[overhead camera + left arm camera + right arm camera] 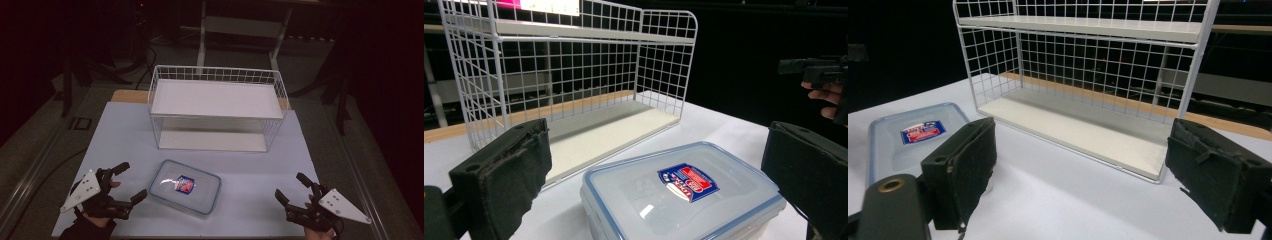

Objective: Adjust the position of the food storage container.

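Just beside left gripper [131, 182], lidded container [185, 187], untouched

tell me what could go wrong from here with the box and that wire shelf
1. The container has a smooth clear lid; open jaws of the left gripper may slip if they pinch it off-centre.
2. The wire shelf stands close behind, so a lifted container could knock its front edge.

Clear lidded plastic box [185, 187] blocks table centre. White wire two-tier shelf rack [218, 107] stands at its 12 o'clock, bare strip between. Bare white tabletop [260, 172] at 3 and 9 o'clock.
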{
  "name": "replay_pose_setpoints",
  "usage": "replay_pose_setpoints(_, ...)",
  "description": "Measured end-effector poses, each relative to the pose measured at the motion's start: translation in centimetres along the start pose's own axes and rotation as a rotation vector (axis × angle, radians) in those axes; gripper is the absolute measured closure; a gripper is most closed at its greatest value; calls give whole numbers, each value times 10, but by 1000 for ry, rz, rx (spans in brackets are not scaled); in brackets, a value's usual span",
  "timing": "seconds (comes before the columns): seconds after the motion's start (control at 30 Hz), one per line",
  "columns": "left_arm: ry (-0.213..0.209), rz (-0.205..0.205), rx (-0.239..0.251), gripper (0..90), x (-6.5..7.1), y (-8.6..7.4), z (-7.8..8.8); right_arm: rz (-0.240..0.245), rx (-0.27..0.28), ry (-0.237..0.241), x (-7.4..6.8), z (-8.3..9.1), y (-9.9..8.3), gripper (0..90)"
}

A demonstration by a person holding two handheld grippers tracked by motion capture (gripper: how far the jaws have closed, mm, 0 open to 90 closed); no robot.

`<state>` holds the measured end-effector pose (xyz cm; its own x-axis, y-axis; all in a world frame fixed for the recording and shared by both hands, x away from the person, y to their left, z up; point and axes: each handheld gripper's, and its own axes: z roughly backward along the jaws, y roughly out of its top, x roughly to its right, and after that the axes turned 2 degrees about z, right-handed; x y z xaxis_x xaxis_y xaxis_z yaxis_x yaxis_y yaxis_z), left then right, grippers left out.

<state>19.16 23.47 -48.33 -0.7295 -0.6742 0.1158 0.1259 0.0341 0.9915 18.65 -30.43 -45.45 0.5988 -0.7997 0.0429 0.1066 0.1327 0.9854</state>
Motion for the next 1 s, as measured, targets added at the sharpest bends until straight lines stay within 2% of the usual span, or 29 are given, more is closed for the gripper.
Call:
replay_pose_setpoints(0.13,-6,2,7,0,0,0,1,-14,2,-7,-1,1,1,123)
replay_pose_setpoints(0.3,-5,8,5,0,-1,0,0,-4,20,0,-5,2,7,120)
replay_pose_setpoints(0.33,-5,8,6,0,-1,0,0,-1,27,8,-7,2,9,121)
replay_pose_setpoints(0.37,-5,10,8,0,0,0,0,-25,24,42,-10,-1,14,120)
replay_pose_setpoints(0.47,-4,7,7,0,0,0,1,-39,7,50,-14,-6,20,121)
replay_pose_setpoints(0.5,-5,7,9,0,0,0,0,-63,2,101,-17,-11,22,126)
replay_pose_setpoints(0.53,-5,3,9,0,0,0,0,-63,2,101,-17,-11,22,126)
replay_pose_setpoints(0.57,-6,2,8,0,1,0,0,-71,-14,123,-18,-15,23,133)
replay_pose_setpoints(0.6,-6,1,8,0,1,0,0,-75,-45,172,-22,-22,23,136)
replay_pose_setpoints(0.63,-4,0,8,0,1,0,0,-75,-45,172,-22,-22,23,136)
replay_pose_setpoints(0.67,-4,1,9,0,1,0,0,-75,-61,191,-25,-26,23,148)
replay_pose_setpoints(0.7,-3,0,10,0,0,0,0,-66,-85,226,-34,-32,23,180)
replay_pose_setpoints(0.73,-2,2,13,0,0,0,0,-62,-93,242,-39,-36,23,222)
replay_pose_setpoints(0.77,-2,2,13,0,0,0,0,-62,-93,242,-39,-36,23,222)
replay_pose_setpoints(0.8,0,5,13,0,-1,0,0,-61,-105,272,-43,-39,22,247)
replay_pose_setpoints(0.83,1,6,11,0,-1,0,1,-63,-125,326,-52,-46,20,324)
replay_pose_setpoints(0.9,0,7,10,0,-2,0,0,-61,-136,339,-55,-49,18,350)
replay_pose_setpoints(0.93,-1,7,9,0,-2,0,0,-65,-173,383,-64,-57,13,425)
replay_pose_setpoints(0.97,-1,7,9,0,-2,0,0,-65,-173,383,-64,-57,13,425)
replay_pose_setpoints(1.0,0,6,10,0,-2,0,0,-68,-211,406,-73,-63,8,486)
